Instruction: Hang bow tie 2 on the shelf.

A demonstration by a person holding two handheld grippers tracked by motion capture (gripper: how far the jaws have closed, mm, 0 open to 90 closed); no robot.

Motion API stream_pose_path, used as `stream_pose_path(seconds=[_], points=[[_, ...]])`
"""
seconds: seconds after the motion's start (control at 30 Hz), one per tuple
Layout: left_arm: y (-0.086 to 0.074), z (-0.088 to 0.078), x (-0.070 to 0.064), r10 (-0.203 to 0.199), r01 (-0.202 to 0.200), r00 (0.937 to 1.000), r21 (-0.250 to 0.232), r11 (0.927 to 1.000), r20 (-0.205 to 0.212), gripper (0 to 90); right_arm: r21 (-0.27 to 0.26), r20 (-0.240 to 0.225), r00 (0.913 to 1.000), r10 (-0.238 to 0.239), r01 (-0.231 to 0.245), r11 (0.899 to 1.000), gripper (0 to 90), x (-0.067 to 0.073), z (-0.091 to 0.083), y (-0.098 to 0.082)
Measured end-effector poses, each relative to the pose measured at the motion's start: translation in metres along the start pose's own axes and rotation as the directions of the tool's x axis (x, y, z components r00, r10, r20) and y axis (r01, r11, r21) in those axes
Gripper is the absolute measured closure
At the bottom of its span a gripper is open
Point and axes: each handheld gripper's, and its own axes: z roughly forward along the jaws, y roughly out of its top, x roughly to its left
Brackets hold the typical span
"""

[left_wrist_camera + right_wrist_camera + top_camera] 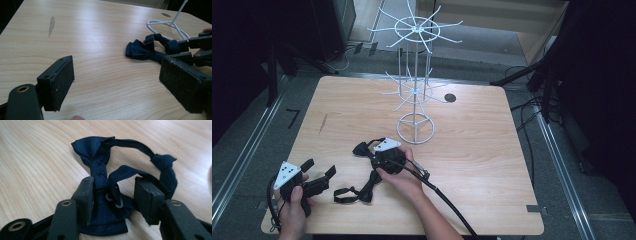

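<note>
Straddling the bow tie (100, 177) on the table (472, 150), my right gripper (113, 192) half-shut, pads not pressing; could pinch only the strap. Left gripper (116, 82) released, idle

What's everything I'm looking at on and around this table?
Dark navy fabric bow ties: two, one under the right gripper, the other near the front edge.
White wire display rack: one, upright at the table's far middle.
Light wooden table: one, centre of the room.
Round dark hole: one, in the tabletop beside the rack.
Black cables: several, on the floor to the right.
Left gripper: black, jaws open over bare wood, front left.
Right gripper: black, jaws partly closed around a bow tie's knot and strap.
</note>
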Motion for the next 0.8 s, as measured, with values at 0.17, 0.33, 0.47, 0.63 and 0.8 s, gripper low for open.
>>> stream_pose_path(seconds=[0.17,0.33,0.47,0.63,0.8], points=[[0.000,0.000,0.000,0.001,-0.001,1.0000,0.001,1.0000,-0.001,13.6,-0.001,-0.013,0.9997,0.019,-0.019,1.000,49.4,-0.004,0.000,0.000],[0.000,0.000,0.000,0.001,-0.001,1.0000,0.002,1.0000,-0.001,13.6,-0.080,-0.015,0.9994,0.032,-0.033,0.996,48.1,-0.001,-0.006,-0.002],[0.000,0.000,0.000,0.002,-0.002,1.0000,0.003,1.0000,-0.003,13.8,-0.079,-0.031,0.9993,0.020,-0.023,0.997,47.6,0.003,-0.004,-0.001],[0.000,0.001,0.000,-0.001,0.001,1.0000,0.005,1.0000,-0.004,13.8,-0.017,-0.015,0.9998,0.010,-0.010,1.000,46.5,0.003,0.002,-0.002],[0.000,0.001,0.000,0.001,-0.001,1.0000,0.005,1.0000,-0.005,13.8,-0.017,0.001,0.9998,-0.019,0.019,1.000,60.1,0.006,0.001,-0.003]])
